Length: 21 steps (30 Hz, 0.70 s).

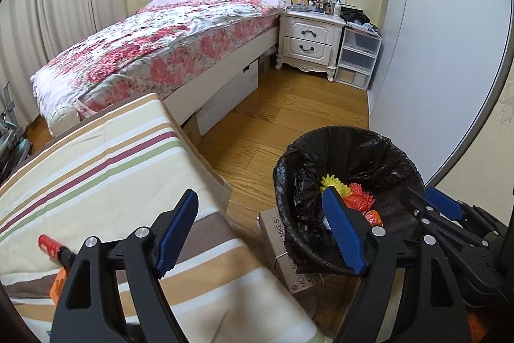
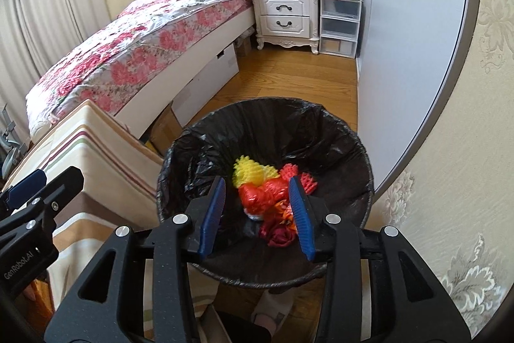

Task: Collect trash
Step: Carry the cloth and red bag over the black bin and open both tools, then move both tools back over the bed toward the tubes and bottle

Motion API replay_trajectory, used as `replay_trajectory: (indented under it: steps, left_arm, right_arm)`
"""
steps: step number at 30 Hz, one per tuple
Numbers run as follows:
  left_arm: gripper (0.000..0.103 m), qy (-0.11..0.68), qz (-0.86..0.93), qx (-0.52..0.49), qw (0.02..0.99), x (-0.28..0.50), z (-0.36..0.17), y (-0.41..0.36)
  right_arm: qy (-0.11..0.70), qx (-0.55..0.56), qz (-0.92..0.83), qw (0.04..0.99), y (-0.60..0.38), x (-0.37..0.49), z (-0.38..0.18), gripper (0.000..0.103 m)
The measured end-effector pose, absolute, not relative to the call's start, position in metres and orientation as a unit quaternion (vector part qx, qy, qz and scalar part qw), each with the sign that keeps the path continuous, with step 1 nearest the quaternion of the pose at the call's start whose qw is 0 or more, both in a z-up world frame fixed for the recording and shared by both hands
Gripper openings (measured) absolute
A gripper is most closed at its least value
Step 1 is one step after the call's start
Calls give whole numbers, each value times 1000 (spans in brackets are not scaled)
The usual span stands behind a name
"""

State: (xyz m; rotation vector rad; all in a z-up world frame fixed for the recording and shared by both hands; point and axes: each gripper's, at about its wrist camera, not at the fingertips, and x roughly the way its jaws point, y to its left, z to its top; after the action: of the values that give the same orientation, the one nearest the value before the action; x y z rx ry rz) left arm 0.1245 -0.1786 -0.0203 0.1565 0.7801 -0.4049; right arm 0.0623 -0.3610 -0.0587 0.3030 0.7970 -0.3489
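right wrist view: right gripper (image 2: 257, 217) released w/ nothing btwn pads over bin (image 2: 321, 118), red/yellow trash (image 2: 266, 192) already inside, left gripper (image 1: 263, 233) also released & empty, red item (image 1: 48, 245) on striped cloth (image 1: 96, 163) prob left.

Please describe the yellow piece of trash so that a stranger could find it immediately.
Find the round bin lined with a black bag, on the wooden floor beside the bed. Among the trash at its bottom, the yellow foam net lies farthest back; its neighbours are red or orange.
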Motion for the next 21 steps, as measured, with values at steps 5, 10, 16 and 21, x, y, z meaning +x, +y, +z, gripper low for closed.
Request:
replay_trajectory:
  steps: [5, 10, 16, 21]
  left_arm:
    - [77, 377, -184, 68, 905, 110, -14, -151]
    - [77, 379, -164, 57, 909, 94, -10, -115]
    - [77, 381, -134, 46, 914, 76, -10, -71]
    - [77, 384, -106, 40, 917, 59, -13, -38]
  right_arm:
    - [383, 143, -147, 901, -338, 52, -54, 42]
    - [383, 135, -123, 905, -310, 41, -49, 45]
    - [387, 119, -91, 910, -274, 28, -46, 46]
    - [394, 104, -62, 911, -243, 16, -46, 46]
